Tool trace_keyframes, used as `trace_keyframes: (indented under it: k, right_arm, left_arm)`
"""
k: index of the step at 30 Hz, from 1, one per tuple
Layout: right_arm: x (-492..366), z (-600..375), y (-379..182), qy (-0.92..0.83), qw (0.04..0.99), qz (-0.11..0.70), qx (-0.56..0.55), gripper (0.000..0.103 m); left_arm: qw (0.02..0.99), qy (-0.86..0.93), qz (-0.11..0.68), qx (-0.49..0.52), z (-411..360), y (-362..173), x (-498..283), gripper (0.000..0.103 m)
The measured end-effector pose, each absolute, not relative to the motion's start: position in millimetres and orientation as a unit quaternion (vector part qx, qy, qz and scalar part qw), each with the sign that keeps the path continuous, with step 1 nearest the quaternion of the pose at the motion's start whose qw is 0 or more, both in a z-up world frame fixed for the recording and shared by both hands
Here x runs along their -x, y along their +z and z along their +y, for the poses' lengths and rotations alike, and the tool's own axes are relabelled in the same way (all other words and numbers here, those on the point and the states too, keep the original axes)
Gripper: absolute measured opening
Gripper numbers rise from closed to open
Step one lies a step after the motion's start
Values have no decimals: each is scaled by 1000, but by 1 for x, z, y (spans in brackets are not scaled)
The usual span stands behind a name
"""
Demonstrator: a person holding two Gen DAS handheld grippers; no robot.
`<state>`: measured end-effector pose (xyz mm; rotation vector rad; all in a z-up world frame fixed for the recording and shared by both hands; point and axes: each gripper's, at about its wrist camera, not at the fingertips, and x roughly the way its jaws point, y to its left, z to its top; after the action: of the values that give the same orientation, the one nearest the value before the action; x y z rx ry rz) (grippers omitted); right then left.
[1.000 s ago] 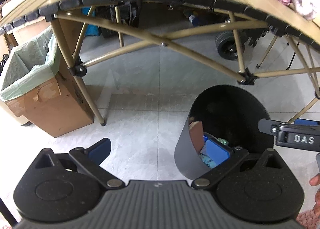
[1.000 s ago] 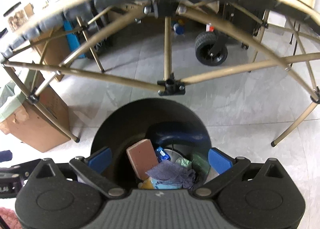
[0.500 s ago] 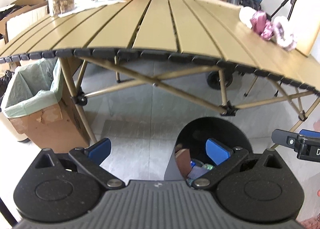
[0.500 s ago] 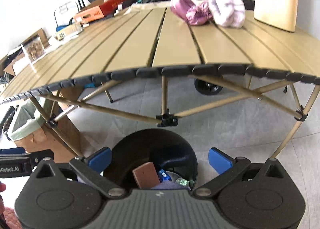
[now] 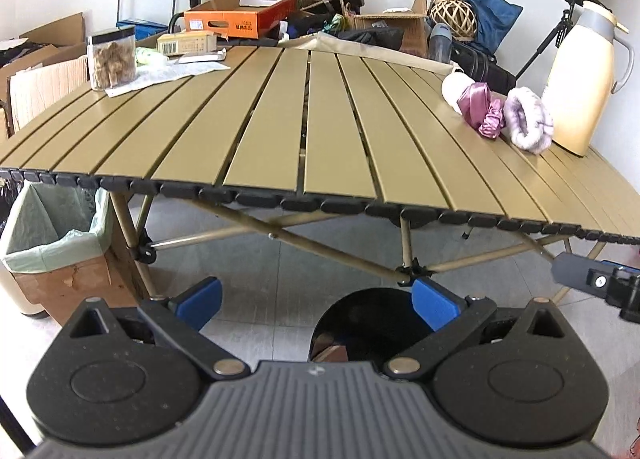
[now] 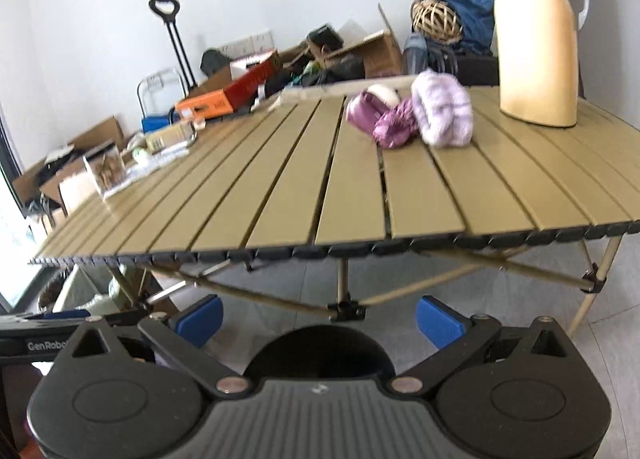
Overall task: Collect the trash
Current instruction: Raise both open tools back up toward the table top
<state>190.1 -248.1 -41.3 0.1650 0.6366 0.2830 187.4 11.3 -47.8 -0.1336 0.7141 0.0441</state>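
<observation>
A black trash bin (image 5: 368,319) stands on the floor in front of the slatted tan table (image 5: 320,119); a brown scrap (image 5: 329,347) shows inside it. My left gripper (image 5: 316,299) is open and empty, held above and just left of the bin. My right gripper (image 6: 320,319) is also open and empty, directly over the bin (image 6: 320,351). On the table's right part lie pink satin scrunchies (image 5: 478,111), a fluffy lilac scrunchie (image 5: 528,123) and a white roll (image 5: 456,87). From the right wrist the same pile (image 6: 412,115) lies ahead, beyond the table edge.
A cream thermos jug (image 5: 580,75) stands at the table's right. A clear snack jar (image 5: 112,59) and papers (image 5: 172,71) sit at the far left. A cardboard box with a green liner (image 5: 52,235) is on the floor, left. Clutter and boxes (image 5: 240,19) fill the back.
Both grippers have risen from low over the bin to table height and tilted up. The tabletop now fills the views; the bin has sunk to the bottom edge.
</observation>
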Motion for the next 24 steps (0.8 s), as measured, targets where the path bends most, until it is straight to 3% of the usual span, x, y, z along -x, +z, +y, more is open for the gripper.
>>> trace_keyframes:
  k: [17, 24]
  right_arm:
    - [-218, -285, -1, 97, 961, 215, -144, 103]
    - [-244, -289, 14, 48, 973, 191, -117, 103]
  left_arm:
    - [959, 7, 274, 68, -28, 5, -218, 103]
    - [964, 2, 253, 80, -48, 14, -254, 103]
